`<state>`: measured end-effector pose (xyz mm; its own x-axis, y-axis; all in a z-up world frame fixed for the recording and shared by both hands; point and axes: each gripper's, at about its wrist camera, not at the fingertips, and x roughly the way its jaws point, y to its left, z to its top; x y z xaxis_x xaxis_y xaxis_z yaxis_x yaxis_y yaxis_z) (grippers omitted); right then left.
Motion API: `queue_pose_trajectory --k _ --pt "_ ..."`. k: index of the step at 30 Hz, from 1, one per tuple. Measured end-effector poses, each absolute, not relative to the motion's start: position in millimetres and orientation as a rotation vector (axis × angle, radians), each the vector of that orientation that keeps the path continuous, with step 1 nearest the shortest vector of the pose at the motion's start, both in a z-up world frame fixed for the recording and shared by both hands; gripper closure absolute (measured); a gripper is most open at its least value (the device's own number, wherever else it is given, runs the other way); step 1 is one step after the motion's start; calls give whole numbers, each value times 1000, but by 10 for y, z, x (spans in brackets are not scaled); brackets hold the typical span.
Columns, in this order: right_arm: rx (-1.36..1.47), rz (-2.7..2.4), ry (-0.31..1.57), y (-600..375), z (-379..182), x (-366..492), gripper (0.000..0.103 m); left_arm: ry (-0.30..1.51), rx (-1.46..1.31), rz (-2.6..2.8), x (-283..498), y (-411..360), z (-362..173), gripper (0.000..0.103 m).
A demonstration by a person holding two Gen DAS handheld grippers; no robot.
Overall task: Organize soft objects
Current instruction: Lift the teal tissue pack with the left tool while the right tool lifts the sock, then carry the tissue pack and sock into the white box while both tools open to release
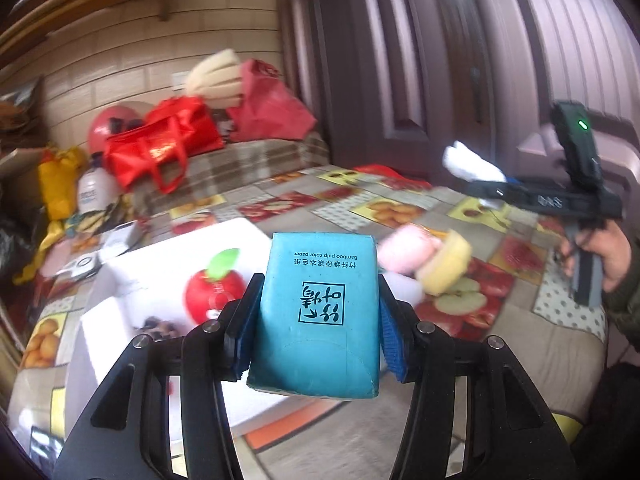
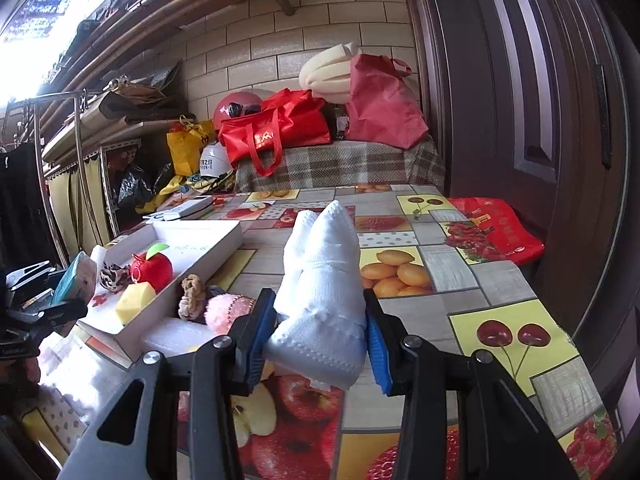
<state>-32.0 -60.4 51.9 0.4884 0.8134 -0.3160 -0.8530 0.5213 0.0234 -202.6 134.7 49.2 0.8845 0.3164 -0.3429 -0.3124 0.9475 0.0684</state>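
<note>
Both grippers, L (image 1: 318, 320) & R (image 2: 320, 334), clamped on loads, raised.

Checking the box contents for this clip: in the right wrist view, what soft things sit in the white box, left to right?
Spotted plush → yellow sponge → red apple plush, all inside the white box.

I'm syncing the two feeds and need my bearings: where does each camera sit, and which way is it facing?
Left wrist: on the left claw, shut on a blue tissue pack, facing the white box; the right claw and hand show.
Right wrist: on the right claw, shut on a white cloth, facing the brick wall; the left claw shows.
Shared: plush apple, box, red bags.
</note>
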Motion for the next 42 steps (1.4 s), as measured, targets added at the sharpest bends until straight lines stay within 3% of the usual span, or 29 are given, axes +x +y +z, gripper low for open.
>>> queue_pose_trajectory --k 14,42 --pt "-177 1160 277 -109 492 -852 60 332 -127 463 -2334 1843 469 52" --pt "-261 1291 372 458 352 -1132 60 341 -162 500 -2363 1922 451 51"
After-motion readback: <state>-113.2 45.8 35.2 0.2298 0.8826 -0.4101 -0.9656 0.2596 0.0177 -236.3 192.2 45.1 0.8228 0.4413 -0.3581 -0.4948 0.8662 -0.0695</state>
